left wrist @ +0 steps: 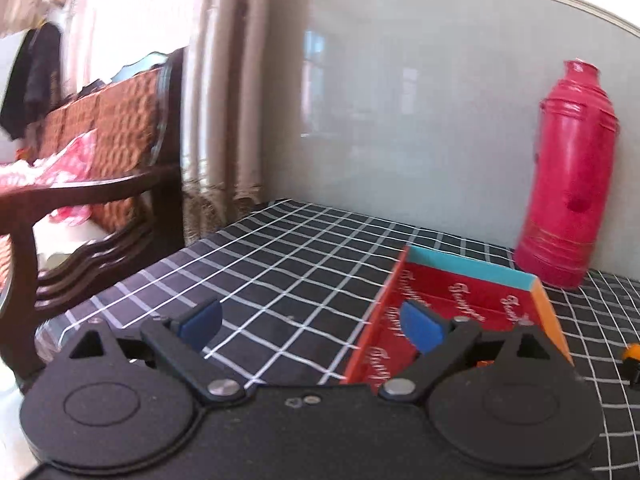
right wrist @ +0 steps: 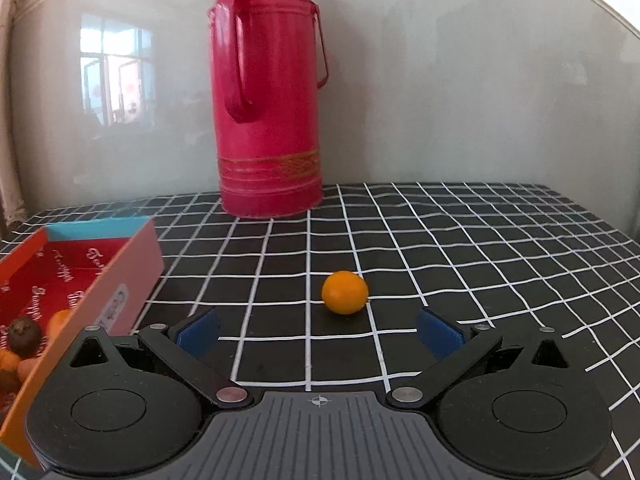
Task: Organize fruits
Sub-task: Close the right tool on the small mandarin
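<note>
Both wrist cameras are looking low across the desk (left wrist: 280,248) toward the wall. They are sharing the red thermos (left wrist: 572,176) and the box (right wrist: 132,264).

box (right wrist: 60,276) | lining: repeated white cursive word | illegible

A lived-in home, a sitting room by the look of it. A dark carved wooden settee with quilted orange cushions (left wrist: 120,120) stands by long beige curtains (left wrist: 224,100). A tall pink plastic thermos flask (right wrist: 268,92) sits on a black tablecloth with a white grid (right wrist: 440,248), against a glossy pale wall.
</note>
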{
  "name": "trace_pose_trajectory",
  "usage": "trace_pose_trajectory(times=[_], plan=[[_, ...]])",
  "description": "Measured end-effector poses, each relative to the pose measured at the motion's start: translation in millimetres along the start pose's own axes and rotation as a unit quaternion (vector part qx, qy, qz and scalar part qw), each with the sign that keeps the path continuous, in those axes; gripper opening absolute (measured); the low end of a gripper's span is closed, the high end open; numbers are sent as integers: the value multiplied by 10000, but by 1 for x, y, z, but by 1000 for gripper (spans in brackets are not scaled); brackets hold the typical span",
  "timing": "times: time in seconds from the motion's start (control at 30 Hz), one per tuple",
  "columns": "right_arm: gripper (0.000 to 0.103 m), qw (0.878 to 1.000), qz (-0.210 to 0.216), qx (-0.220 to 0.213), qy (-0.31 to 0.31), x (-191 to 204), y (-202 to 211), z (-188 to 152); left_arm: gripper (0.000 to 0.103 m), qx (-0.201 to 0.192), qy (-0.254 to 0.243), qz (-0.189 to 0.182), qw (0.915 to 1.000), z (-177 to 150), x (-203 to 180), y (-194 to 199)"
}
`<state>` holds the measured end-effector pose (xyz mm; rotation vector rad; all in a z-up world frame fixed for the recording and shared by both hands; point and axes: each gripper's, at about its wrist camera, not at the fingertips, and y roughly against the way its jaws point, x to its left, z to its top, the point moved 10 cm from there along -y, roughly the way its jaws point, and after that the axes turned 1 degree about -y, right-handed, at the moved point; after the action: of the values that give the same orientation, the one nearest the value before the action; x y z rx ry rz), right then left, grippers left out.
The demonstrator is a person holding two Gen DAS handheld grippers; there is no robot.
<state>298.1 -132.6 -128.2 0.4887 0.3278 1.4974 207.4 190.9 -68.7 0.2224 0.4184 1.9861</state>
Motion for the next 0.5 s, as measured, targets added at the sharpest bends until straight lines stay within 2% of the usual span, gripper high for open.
trace_pose_trajectory(times=[0.1,0.27,0.3,0.33,0.4,0.5], plan=[[103,9999,-11,121,-11,0,-11,0,91,80,303,183,9993,-4,18,-3],[102,9997,-106,164,121,2,-25,4,91,226,500,265,9981,-7,35,-9],[98,9998,-116,151,88,1,-27,6,91,245,510,273,9980,-7,37,-9],[84,9998,-112,161,55,-1,-29,7,91,267,522,276,9979,-8,39,-10],[71,9994,-110,316,-16,-4,-39,8,91,284,537,270,9978,-10,40,-9],[71,9986,-251,461,-32,-12,-51,9,91,286,485,287,9980,-10,41,-9]])
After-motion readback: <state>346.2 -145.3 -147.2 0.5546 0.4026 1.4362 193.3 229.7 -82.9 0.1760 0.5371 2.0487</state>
